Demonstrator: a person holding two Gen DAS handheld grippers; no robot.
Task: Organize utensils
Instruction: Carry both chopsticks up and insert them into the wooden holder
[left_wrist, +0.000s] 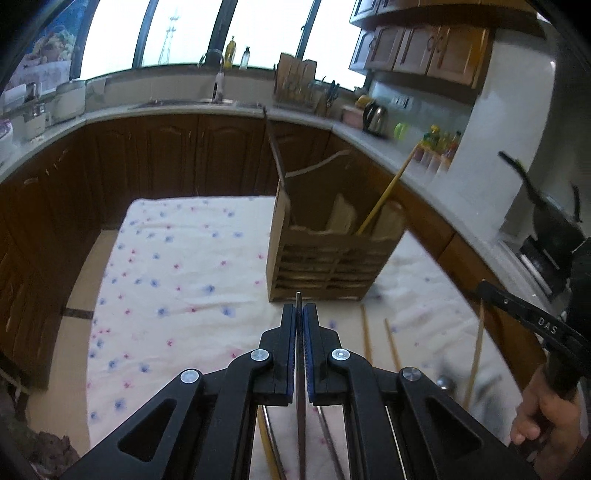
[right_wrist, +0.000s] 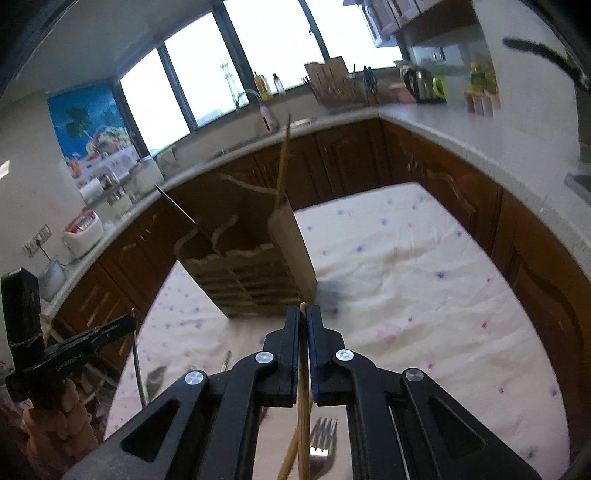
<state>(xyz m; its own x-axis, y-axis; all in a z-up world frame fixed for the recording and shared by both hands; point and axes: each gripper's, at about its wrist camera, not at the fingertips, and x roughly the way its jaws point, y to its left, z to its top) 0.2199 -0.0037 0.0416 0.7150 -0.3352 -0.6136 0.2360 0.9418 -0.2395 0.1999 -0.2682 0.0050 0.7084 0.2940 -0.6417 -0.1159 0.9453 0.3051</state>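
A wooden utensil holder (left_wrist: 325, 254) stands on the floral cloth; it also shows in the right wrist view (right_wrist: 255, 269). A yellow chopstick (left_wrist: 384, 192) and a dark metal utensil (left_wrist: 275, 147) stick out of it. My left gripper (left_wrist: 300, 314) is shut on a thin metal utensil (left_wrist: 301, 417), just in front of the holder. My right gripper (right_wrist: 303, 314) is shut on a wooden chopstick (right_wrist: 304, 413), near the holder's right front corner. Loose chopsticks (left_wrist: 391, 343) lie on the cloth, and a fork (right_wrist: 321, 439) lies under the right gripper.
The cloth-covered table (left_wrist: 177, 266) is ringed by brown cabinets and a grey counter (right_wrist: 461, 133) with a kettle (left_wrist: 375, 118), knife block (left_wrist: 295, 79) and sink (left_wrist: 184, 101). The other hand-held gripper shows at the right edge of the left view (left_wrist: 535, 325) and at the left edge of the right view (right_wrist: 74, 354).
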